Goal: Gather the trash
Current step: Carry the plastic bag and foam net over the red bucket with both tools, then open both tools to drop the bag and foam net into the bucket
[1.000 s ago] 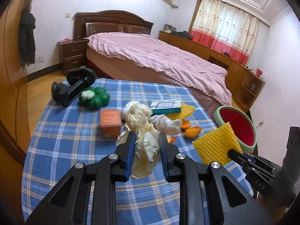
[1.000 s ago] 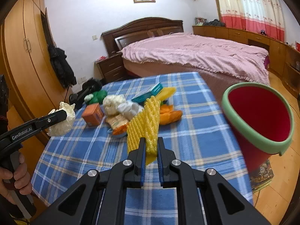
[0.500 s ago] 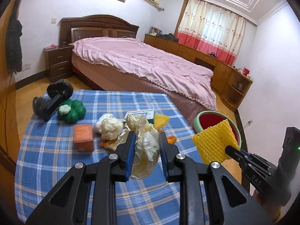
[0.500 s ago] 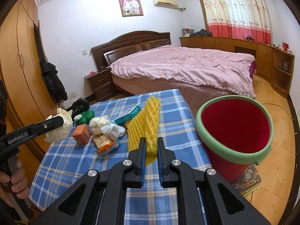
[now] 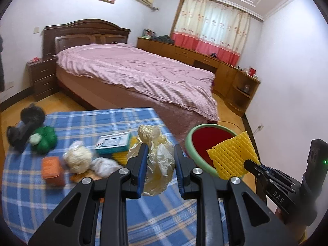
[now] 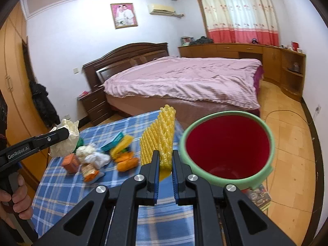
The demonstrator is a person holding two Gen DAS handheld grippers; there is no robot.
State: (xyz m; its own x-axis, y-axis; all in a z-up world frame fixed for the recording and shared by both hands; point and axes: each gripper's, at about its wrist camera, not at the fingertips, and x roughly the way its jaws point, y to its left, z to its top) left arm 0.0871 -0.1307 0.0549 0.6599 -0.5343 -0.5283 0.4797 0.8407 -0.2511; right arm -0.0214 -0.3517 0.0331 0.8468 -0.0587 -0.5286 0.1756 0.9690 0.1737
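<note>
My left gripper [image 5: 160, 149] is shut on a crumpled cream plastic bag [image 5: 156, 160], held above the blue plaid table [image 5: 86, 121] near its right edge. My right gripper [image 6: 165, 157] is shut on a yellow foam net [image 6: 160, 137], held up just left of the red bin with a green rim [image 6: 227, 143]. In the left wrist view the net [image 5: 231, 157] hangs over the bin's [image 5: 190, 143] near rim. Several pieces of trash lie on the table: an orange box [image 5: 52, 170], white wads [image 5: 79, 157], a teal box [image 5: 113, 142].
A green plush toy [image 5: 44, 137] and a black device [image 5: 24, 127] sit at the table's far left. A bed with a pink cover [image 5: 133, 71] stands behind the table. Wooden floor [image 6: 287, 127] surrounds the bin, with books under it [image 6: 258, 192]. Wardrobes line the left wall [image 6: 12, 82].
Both grippers have lifted and swung right toward the bin with their loads. The bin now sits closer, right beside the yellow net.
</note>
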